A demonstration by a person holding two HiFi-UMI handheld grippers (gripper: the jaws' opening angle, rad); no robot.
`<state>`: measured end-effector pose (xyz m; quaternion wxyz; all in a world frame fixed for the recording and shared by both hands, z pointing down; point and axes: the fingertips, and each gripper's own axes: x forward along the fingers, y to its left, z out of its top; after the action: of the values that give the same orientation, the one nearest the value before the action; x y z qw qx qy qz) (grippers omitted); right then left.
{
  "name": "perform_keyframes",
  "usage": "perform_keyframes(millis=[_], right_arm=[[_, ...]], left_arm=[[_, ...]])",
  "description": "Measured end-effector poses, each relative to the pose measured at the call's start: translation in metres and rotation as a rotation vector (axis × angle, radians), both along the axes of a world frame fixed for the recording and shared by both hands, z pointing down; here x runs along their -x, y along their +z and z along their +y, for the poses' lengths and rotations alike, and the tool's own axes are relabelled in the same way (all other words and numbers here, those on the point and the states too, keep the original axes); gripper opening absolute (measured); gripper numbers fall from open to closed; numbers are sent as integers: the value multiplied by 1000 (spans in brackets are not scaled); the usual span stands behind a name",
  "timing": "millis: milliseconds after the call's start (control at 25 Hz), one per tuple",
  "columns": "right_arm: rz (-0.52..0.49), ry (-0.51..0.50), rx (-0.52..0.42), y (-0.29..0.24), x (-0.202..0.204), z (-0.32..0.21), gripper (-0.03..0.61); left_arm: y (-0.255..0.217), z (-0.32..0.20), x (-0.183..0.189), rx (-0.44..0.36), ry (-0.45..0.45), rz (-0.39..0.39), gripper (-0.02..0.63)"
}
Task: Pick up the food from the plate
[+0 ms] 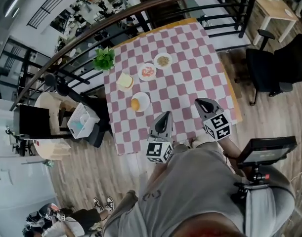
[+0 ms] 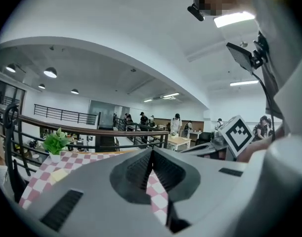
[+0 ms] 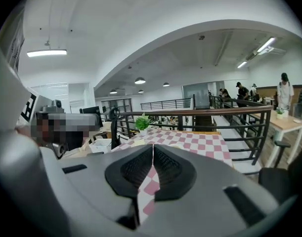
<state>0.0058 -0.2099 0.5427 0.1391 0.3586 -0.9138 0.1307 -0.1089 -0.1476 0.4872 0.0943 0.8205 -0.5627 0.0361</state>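
While the jaws of the left gripper [image 1: 165, 114] and right gripper [image 1: 198, 101] are closed together on nothing, both hover over the table's [image 1: 190, 48] lower edge. Food [image 1: 135, 104] on a plate [image 1: 144, 98] lies just upper left of the left gripper, apart from both.

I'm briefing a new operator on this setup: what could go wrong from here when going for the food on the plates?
Both the left gripper and the right gripper are shut and empty; reaching in like that would probably shove the food instead of grasping it. The plates stand close together, so going for the nearest plate could nudge the yellow slice beside it.
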Motion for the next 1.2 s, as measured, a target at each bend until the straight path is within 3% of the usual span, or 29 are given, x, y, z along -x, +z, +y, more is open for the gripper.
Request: perform_keyframes(millis=[120,280,360,440,640,800,1000,1040,1080,1120,1200], right_arm=[[13,51,-15,-11,4,-5,15],[-19,80,-85,-38,25,-8,15],[-63,75,-96,-50,40,-6,15],[-92,40,-93,-56,54,3,15],[-67,-76,-94,-45,68,16,15],[-67,-65,-102,-44,64,9,14],[-60,-45,-91,-41,56,4,15],[-54,-48,-90,-40,55,5,15],[-47,-51,-91,-40,54,5,15],[-42,-53,-93,-39,54,6,15],[-33,-54,-90,-37,53,7,15]], left_arm=[[-4,-3,5,-33,45,-80,9],[-13,-7,19,-80,84,-83,8],[-18,-10,27,-99,79,-121,9],[-21,-9,35,-106,51,-140,9],[-23,-8,47,-102,-70,-71,9],[-21,-10,52,-90,-96,-58,9],[-23,-14,65,-112,-135,-113,9],[-24,-15,68,-124,-154,-115,54],[-25,-16,71,-127,-171,-112,226],[-24,-18,75,-125,-183,-106,298],[-22,-21,82,-116,-198,-99,326]])
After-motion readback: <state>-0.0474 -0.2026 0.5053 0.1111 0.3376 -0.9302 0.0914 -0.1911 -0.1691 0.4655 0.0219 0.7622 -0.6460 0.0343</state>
